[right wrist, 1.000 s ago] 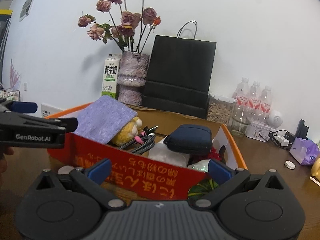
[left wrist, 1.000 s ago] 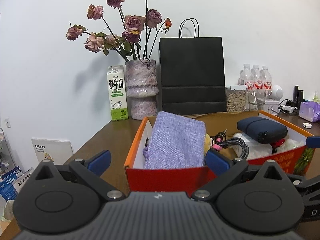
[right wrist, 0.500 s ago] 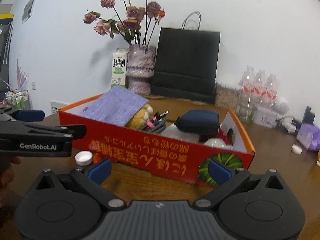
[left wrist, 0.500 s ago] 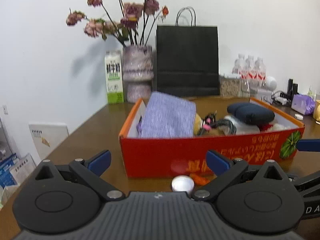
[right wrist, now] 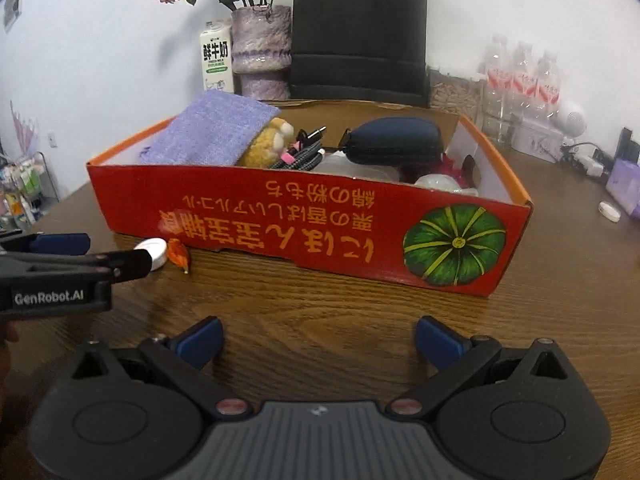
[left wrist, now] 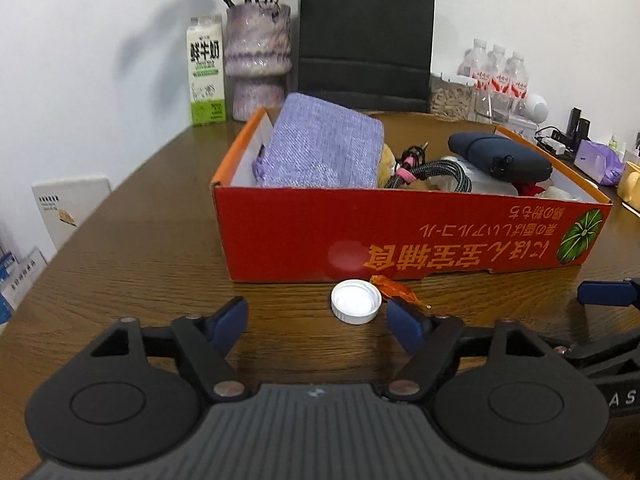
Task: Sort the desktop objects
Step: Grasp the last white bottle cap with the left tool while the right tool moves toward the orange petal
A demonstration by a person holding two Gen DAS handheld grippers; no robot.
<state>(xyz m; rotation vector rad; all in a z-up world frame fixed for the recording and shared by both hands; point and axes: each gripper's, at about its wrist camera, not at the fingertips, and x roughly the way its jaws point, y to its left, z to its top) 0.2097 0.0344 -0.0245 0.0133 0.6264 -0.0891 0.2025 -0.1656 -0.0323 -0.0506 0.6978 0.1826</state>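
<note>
The worktop (left wrist: pixel 152 248) carries a red box (left wrist: pixel 400 236) just beyond both grippers, already holding a purple cloth (left wrist: pixel 320 152), a dark pouch (left wrist: pixel 496 156), a cable (left wrist: pixel 432 170) and a plush toy (right wrist: pixel 268 148). It seems to be the bin for the sort, so what lies outside it is probably what is left to gather.

Against the wall, well beyond the box, stand a black bag (left wrist: pixel 366 36), a vase (left wrist: pixel 258 56) and a milk carton (left wrist: pixel 206 72). They look like fixtures, not items to sort.

The left gripper (left wrist: pixel 316 320) points down at the worktop with its jaws closing, nothing pressed between them yet. The white cap (left wrist: pixel 355 301) lies just ahead of its fingertips, slightly toward the right finger, close against the box's near wall. An orange scrap (left wrist: pixel 396 290) lies beside the cap, almost at the right fingertip (left wrist: pixel 404 322). I judge the cap to be the target.

The right gripper (right wrist: pixel 318 340) hangs with jaws apart and empty over bare wood, the box just ahead and the cap (right wrist: pixel 154 252) off to its left, likely waiting its turn.
</note>
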